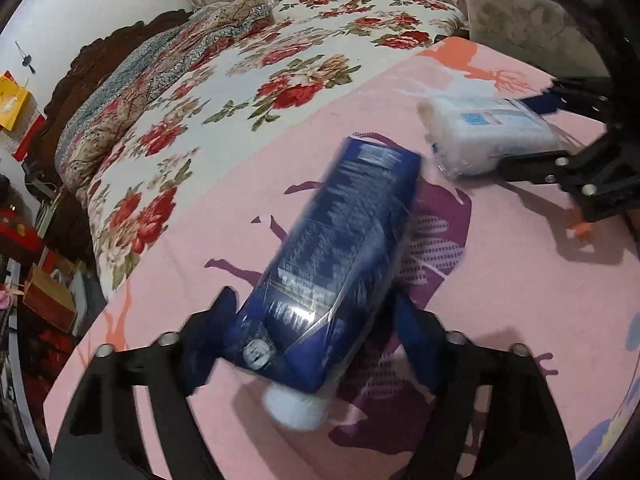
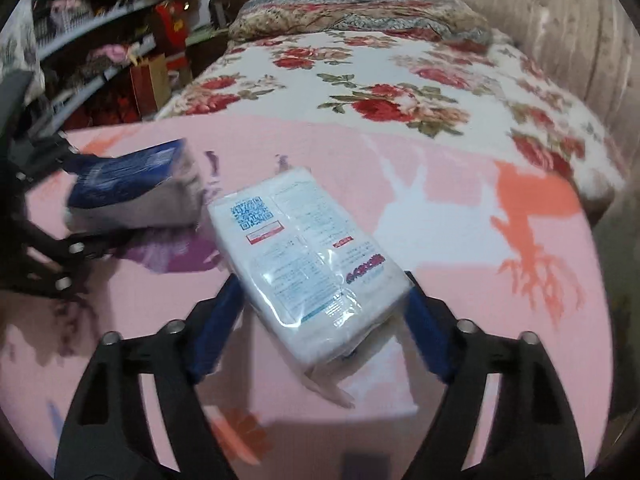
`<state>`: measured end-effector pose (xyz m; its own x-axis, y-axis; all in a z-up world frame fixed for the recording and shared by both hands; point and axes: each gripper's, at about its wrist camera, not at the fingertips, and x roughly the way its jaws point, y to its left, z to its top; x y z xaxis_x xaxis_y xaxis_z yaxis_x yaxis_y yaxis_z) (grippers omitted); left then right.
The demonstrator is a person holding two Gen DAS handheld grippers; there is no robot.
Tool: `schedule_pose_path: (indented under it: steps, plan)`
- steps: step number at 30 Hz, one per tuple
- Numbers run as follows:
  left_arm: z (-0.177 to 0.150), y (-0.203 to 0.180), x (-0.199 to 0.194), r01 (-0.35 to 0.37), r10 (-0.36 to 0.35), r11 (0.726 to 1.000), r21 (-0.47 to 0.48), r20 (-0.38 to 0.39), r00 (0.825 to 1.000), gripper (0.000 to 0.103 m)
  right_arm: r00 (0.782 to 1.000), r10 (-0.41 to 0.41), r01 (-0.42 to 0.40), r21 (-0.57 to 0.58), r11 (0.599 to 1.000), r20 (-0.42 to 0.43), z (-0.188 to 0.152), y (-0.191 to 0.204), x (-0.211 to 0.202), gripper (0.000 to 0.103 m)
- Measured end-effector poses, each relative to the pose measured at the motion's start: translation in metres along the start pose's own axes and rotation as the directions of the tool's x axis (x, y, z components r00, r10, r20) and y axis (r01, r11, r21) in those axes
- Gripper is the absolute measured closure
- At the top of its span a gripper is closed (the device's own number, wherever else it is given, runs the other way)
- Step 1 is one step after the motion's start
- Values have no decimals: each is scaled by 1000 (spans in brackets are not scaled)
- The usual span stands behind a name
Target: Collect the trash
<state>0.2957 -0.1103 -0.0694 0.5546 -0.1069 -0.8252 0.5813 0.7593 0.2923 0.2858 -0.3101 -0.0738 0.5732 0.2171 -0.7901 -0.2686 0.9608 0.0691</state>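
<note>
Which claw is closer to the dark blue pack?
The left claw. It is shut on the dark blue plastic-wrapped tissue pack. The right claw sits off to that pack's right, holding the white plastic-wrapped tissue pack over the pink blanket.

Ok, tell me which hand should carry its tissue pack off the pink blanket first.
Right, marginally. The right gripper has the white clear-wrapped tissue pack squarely between its jaws. The left gripper holds the dark blue tissue pack only near one end, tilted.
</note>
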Motion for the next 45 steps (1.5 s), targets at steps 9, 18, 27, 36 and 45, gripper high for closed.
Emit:
schedule_pose_path:
  steps: [9,18,27,36,45]
  plan:
    - [-27,-31,-39,62,-66,994,-90,-46,997,56,998,-61,61,80,995,7,-68,41,-54,28]
    - [-99,-102,-116,207,-215,965,-162,-32,976,56,995,-78,67,172,983,59,-167,59,-139,28]
    - [-148,-180,-168,229,-235,960,-163,-13,972,56,989,-122,92,295,951,87,-239,71,-185,21]
    - [-154,-186,-178,201,-207,962,-184,-17,978,39,989,-64,23,295,955,132,-263,98,-197,7]
    - [-157,-179,-192,124,-122,972,-198,21,992,34,985,-73,10,366,931,159,-268,87,-210,6]
